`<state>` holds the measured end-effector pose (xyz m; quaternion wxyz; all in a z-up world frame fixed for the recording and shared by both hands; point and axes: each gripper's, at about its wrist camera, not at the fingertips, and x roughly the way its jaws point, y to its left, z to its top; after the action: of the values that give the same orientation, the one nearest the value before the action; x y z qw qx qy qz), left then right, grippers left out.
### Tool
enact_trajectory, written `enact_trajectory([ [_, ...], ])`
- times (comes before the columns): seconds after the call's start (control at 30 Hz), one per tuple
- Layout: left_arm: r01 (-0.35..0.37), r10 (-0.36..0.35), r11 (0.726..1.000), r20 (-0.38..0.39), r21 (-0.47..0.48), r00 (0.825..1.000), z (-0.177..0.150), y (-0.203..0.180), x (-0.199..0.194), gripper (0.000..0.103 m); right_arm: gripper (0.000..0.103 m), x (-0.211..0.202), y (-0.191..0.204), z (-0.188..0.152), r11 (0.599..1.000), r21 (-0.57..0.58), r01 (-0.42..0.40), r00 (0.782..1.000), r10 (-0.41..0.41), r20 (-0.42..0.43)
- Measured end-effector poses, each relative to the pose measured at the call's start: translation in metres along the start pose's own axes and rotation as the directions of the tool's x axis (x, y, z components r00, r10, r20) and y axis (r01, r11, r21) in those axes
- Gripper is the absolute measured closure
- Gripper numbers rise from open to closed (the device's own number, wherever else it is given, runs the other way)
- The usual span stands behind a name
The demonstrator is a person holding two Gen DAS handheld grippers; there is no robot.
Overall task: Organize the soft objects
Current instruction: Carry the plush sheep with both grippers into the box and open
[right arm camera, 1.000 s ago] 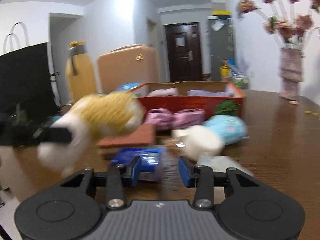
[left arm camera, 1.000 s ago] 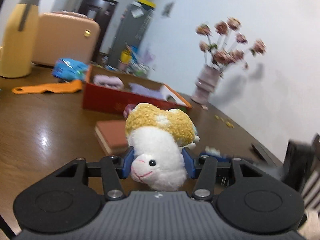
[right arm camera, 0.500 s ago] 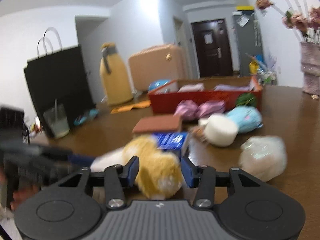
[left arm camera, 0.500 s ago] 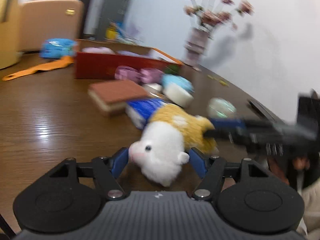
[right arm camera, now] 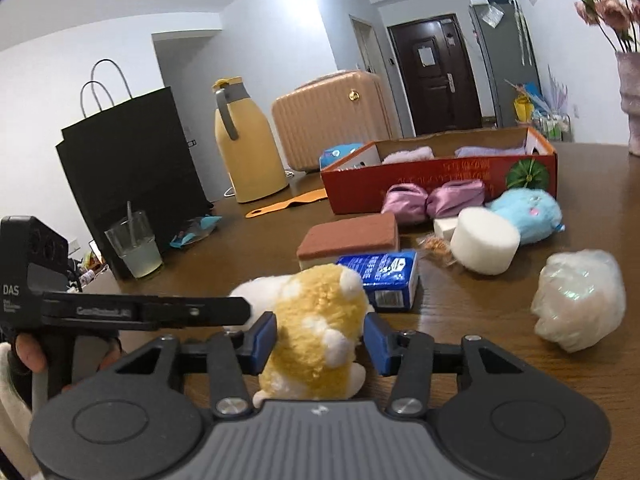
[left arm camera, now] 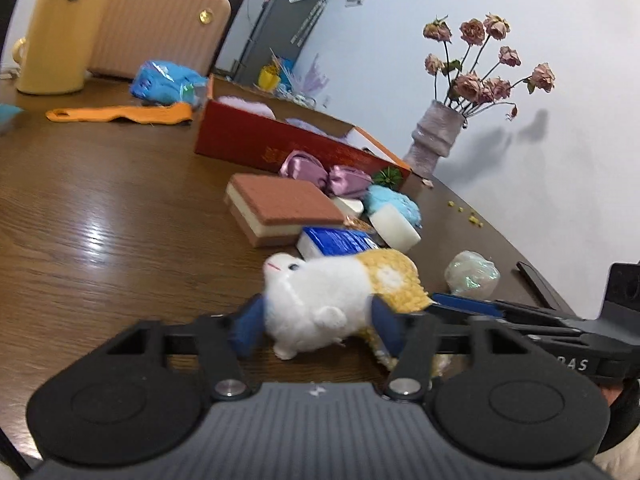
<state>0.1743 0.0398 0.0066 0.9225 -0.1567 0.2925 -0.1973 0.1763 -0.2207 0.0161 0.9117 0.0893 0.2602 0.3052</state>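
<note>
Left wrist: plush hamster (left arm camera: 320, 304) pinched between closing left hand-held gripper (left arm camera: 316, 320).

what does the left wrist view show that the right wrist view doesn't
Only the left wrist view shows the plush hamster's face, the whole flower vase and the white wall behind it. Only the right wrist view shows the black paper bag, the drinking glass and the dark door. Both show the plush hamster between both hand-held grippers' blue pads, the red box, sponge block, blue tissue pack, yellow jug and suitcase.
</note>
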Motion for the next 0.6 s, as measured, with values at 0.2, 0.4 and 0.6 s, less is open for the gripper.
enact_trajectory([
  [0.2,0.049,-0.049,0.998,0.015,-0.05,0.999,0.007,0.002,-0.003,0.063,0.06,0.007,0.001,0.003,1.0,0.022,0.0,0.999,0.001,-0.038],
  [0.4,0.199,-0.188,0.978,0.14,-0.064,0.972,0.093,-0.016,0.017,0.063,0.061,-0.011,-0.015,0.066,0.999,-0.015,0.03,0.994,-0.028,0.104],
  [0.6,0.232,-0.226,0.972,0.102,-0.046,0.969,0.205,-0.03,0.123,0.063,0.061,0.035,-0.088,0.18,0.991,-0.029,0.127,0.986,-0.123,0.115],
])
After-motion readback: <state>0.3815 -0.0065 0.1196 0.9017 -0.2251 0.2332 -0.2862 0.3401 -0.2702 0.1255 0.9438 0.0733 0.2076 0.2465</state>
